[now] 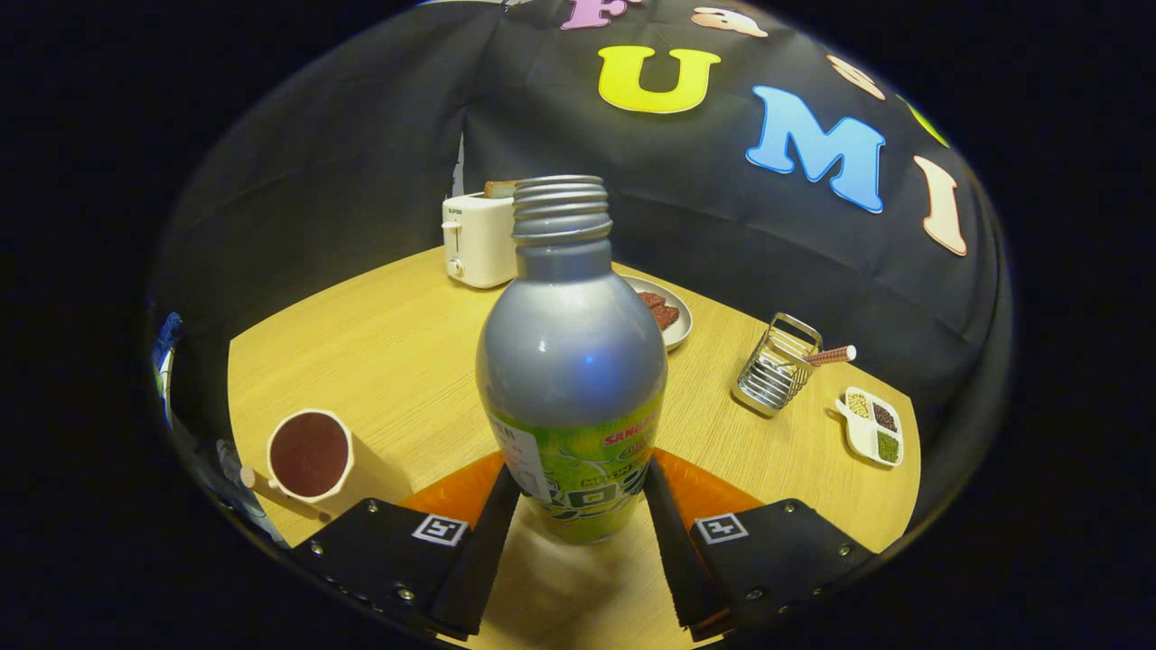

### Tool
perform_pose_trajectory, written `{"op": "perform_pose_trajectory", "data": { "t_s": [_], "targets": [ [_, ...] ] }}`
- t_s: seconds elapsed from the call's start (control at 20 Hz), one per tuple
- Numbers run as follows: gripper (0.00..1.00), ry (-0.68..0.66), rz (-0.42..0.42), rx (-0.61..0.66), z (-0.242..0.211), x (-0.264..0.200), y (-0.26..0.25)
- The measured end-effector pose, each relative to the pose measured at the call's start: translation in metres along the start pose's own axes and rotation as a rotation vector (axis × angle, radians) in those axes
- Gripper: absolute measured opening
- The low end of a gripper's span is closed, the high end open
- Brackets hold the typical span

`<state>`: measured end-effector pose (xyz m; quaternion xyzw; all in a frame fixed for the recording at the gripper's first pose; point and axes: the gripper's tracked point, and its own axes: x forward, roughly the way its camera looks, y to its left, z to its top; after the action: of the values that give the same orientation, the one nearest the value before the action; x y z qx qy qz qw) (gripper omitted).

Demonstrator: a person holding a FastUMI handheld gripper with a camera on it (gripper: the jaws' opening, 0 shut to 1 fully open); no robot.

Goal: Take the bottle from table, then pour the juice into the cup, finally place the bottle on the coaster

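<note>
Your counter [379, 334] is a pale wood surface carrying everything here. On it, one silver aluminium bottle [572, 361] stands upright between your two gripper fingers [485, 542], its threaded neck uncapped; you cannot see what is inside. Your jaws grasp it, a finger pressing on each side of its green label. Under and behind the bottle's base lies one orange coaster [461, 492], showing on both sides of it. One white toaster [477, 239] sits at the far edge, with a slice of bread poking out of its slot. Just behind the bottle, one grey plate [679, 316] holds a few reddish-brown pieces. Near your left finger, one cream cup [310, 456] is filled with dark reddish-brown juice. Beyond your right finger, one wire rack [777, 368] holds a striped stick, and just beside it one white three-part dish [872, 426] holds yellow, dark and green bits, one kind per compartment.
</note>
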<state>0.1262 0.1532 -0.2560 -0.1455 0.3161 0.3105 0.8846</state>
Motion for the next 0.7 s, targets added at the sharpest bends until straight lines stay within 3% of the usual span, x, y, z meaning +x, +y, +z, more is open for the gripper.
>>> {"op": "perform_pose_trajectory", "data": {
  "t_s": [0.7],
  "targets": [
    [0.78,-0.059,-0.044,0.069,0.003,0.057,-0.024]
  ]
}}
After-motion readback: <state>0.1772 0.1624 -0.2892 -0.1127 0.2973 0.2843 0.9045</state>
